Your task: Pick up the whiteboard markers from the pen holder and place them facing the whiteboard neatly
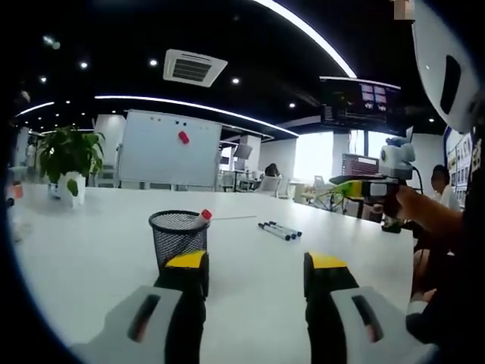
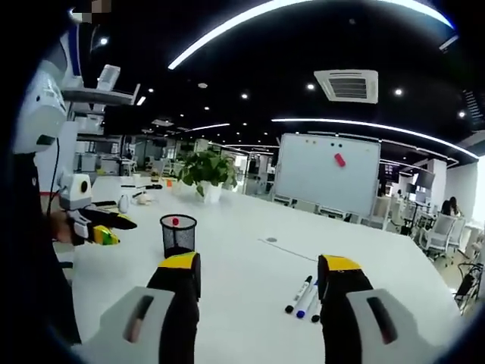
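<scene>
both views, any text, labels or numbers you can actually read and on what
None can be read.
Wall screen: coloured panels, too blurred.
Poster at the right edge: marks too small and cut off.
Whiteboard: only a red magnet, no writing visible.
Markers on the table: any barrel print too small.
Mesh pen holder: no label visible.

Both views are evenly bright below a dark ceiling. Curved light strips and small spot lamps glow overhead, and a window blows out white. The counter shows soft glare, faint shadows; straight lines bow near the edges.
</scene>
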`<state>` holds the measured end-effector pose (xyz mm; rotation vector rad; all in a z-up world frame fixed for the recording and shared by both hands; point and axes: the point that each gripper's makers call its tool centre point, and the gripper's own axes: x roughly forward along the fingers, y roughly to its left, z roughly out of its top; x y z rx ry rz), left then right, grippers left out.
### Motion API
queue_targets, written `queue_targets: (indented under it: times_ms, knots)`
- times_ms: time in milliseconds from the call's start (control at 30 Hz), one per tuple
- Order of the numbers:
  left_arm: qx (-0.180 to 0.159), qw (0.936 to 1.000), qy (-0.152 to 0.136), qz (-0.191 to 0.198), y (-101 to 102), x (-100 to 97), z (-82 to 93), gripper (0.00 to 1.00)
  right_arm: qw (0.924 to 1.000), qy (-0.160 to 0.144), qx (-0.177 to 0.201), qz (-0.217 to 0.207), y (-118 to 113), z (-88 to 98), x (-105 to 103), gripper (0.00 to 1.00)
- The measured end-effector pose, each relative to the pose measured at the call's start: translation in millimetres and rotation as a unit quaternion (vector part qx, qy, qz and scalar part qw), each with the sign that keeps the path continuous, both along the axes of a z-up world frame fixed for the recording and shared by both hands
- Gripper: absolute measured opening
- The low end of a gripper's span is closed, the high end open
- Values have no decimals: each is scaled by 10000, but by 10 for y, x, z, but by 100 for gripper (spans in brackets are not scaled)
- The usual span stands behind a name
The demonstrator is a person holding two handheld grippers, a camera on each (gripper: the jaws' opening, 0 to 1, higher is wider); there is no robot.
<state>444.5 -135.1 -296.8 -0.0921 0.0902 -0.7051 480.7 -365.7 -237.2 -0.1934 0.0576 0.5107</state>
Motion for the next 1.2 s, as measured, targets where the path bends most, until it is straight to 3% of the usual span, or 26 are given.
queue_targets:
  times_ms: [300,533,867,967,1033,1200]
  knots:
    - [49,10000,-65,-57,-20,-15,49,56,10000,34,-4,81,79,-86,-123,65]
    - [-15,9999,-66,-78,-36,-3,48,57,9996,105,-230,83,112,-242,-166,65]
    - [72,9999,28,-99,33,-31,-7,57,9998,71,-157,137,194,-193,-202,65]
    - [38,9999,47,-85,57,-7,-14,56,9999,155,5,48,192,-217,-198,60]
    - [25,9999,54,-102,51,-5,-21,56,9996,209,202,47,223,-239,-200,62]
    - [14,9998,94,-194,15,-1,-37,56,9996,215,153,130,303,-256,-199,63]
